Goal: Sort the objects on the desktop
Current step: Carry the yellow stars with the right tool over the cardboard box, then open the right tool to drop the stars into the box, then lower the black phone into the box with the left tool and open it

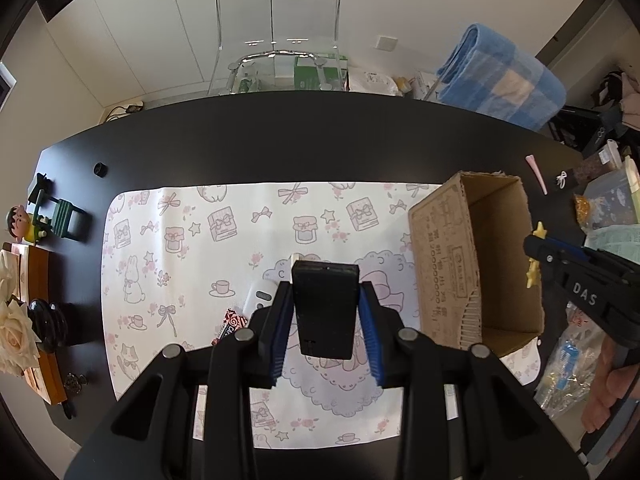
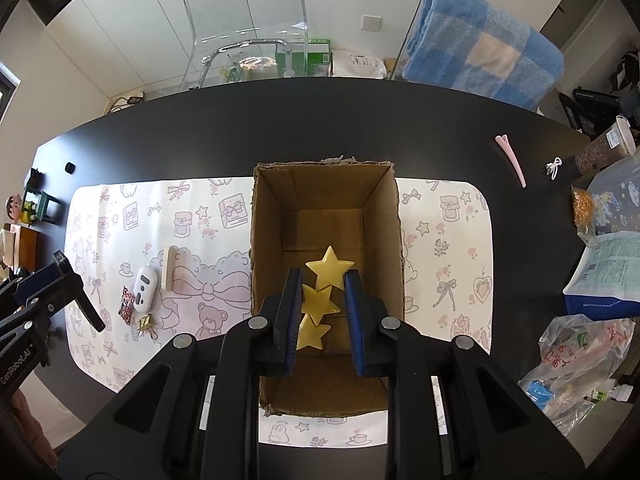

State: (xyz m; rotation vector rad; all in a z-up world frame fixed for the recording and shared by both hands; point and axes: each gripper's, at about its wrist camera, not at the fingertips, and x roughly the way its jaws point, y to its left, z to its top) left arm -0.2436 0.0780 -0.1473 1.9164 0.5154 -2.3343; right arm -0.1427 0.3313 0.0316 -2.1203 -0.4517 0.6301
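My left gripper (image 1: 325,286) points down over the patterned mat (image 1: 200,264) and is shut on a black rectangular block (image 1: 325,312). Beneath it lie a white device (image 1: 260,296), a candy wrapper (image 1: 230,326) and a cream bar (image 1: 295,257). My right gripper (image 2: 323,276) is shut on a yellow three-star clip (image 2: 318,300) and hangs over the open cardboard box (image 2: 376,216), whose floor is bare. The left wrist view shows that box (image 1: 444,264) to the right, with the right gripper (image 1: 536,252) and its star clip (image 1: 540,232) beyond it. The block (image 2: 91,312) also shows in the right wrist view.
A gold bow clip (image 2: 146,324) lies on the mat near the white device (image 2: 145,288). A pink hair clip (image 2: 512,160) rests on the black table at the back right. Plastic bags (image 2: 580,352) crowd the right edge; a figurine (image 1: 24,224) and roses (image 1: 12,336) stand left.
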